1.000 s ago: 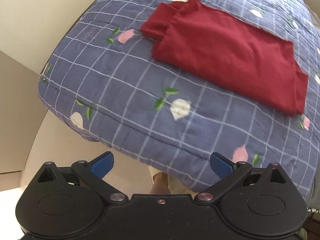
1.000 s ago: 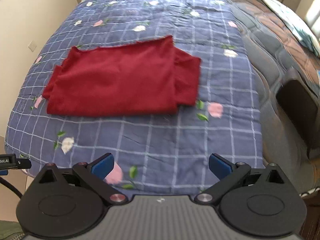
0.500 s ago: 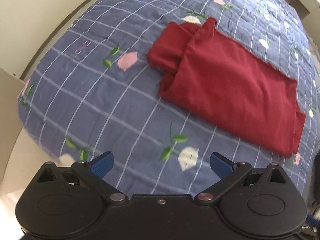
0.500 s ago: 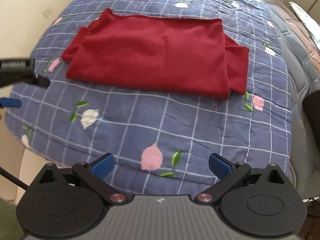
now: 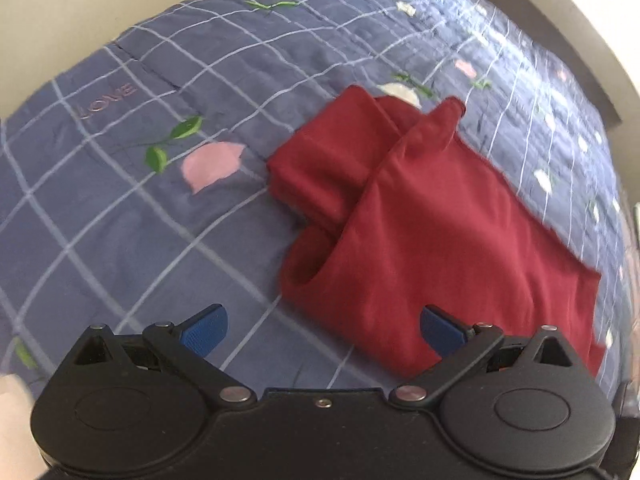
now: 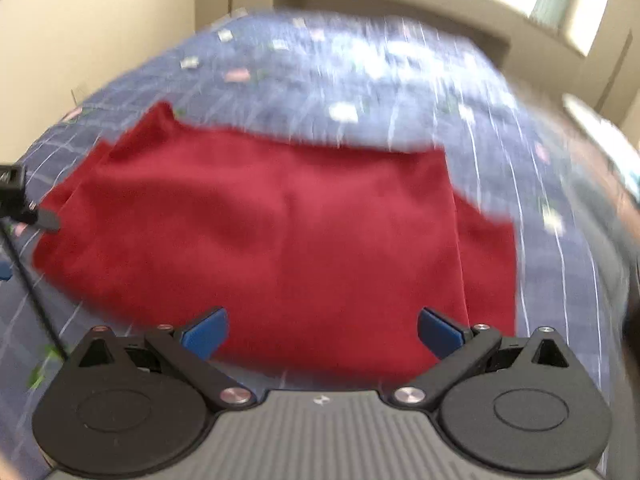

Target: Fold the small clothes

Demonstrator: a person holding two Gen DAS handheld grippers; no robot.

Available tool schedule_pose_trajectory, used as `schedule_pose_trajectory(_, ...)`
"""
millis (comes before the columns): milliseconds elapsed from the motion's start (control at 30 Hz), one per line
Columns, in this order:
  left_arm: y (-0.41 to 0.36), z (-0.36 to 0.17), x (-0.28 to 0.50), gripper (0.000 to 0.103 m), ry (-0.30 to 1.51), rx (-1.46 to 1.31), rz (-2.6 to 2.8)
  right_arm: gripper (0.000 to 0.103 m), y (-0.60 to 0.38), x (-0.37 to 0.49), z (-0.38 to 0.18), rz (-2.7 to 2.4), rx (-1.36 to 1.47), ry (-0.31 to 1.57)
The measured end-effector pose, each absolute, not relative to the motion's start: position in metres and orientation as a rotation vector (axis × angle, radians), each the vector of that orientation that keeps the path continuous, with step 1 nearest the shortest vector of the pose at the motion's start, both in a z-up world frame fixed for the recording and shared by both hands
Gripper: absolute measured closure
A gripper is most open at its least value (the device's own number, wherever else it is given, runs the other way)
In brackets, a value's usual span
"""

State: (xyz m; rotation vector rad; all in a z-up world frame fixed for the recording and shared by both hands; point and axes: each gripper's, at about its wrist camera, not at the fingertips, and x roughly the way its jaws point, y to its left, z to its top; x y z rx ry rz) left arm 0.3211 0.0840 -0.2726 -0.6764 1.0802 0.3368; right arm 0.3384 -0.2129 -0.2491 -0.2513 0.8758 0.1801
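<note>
Both grippers hover over the red shirt (image 5: 420, 232), folded once lengthwise on the blue quilt (image 5: 140, 200) — left gripper (image 5: 322, 330) and right gripper (image 6: 322, 330) spread wide, empty. Next, seemingly: pinch an end, fold across.

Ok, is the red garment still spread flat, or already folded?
Partly folded. The red garment lies on the quilt with doubled layers and a sleeve tucked under at its left end; neither open gripper touches it.

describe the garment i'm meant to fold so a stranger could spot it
Look at the blue checked quilt with pink and white flowers covering the bed. On it lies a dark red garment, already partly folded, sleeves tucked at one end. It is the only plain, solid-coloured cloth there.
</note>
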Motion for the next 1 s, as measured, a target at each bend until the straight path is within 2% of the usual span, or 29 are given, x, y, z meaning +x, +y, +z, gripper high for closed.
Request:
schedule_pose_trajectory(267, 0.091, -0.3, 0.343, 0.001, 0.94, -0.642, 0.325, 0.0, -0.183, 0.385, -0.292, 0.275, -0.368, 0.727)
schedule_pose_trajectory(533, 0.103, -0.313, 0.344, 0.001, 0.906, -0.689, 0.317, 0.0, -0.175, 0.379, -0.313, 0.268, -0.326, 0.779)
schedule_pose_trajectory(1000, 0.109, -0.314, 0.35, 0.001, 0.935, -0.704, 0.303, 0.0, -0.181, 0.355, -0.332, 0.233, -0.281, 0.631)
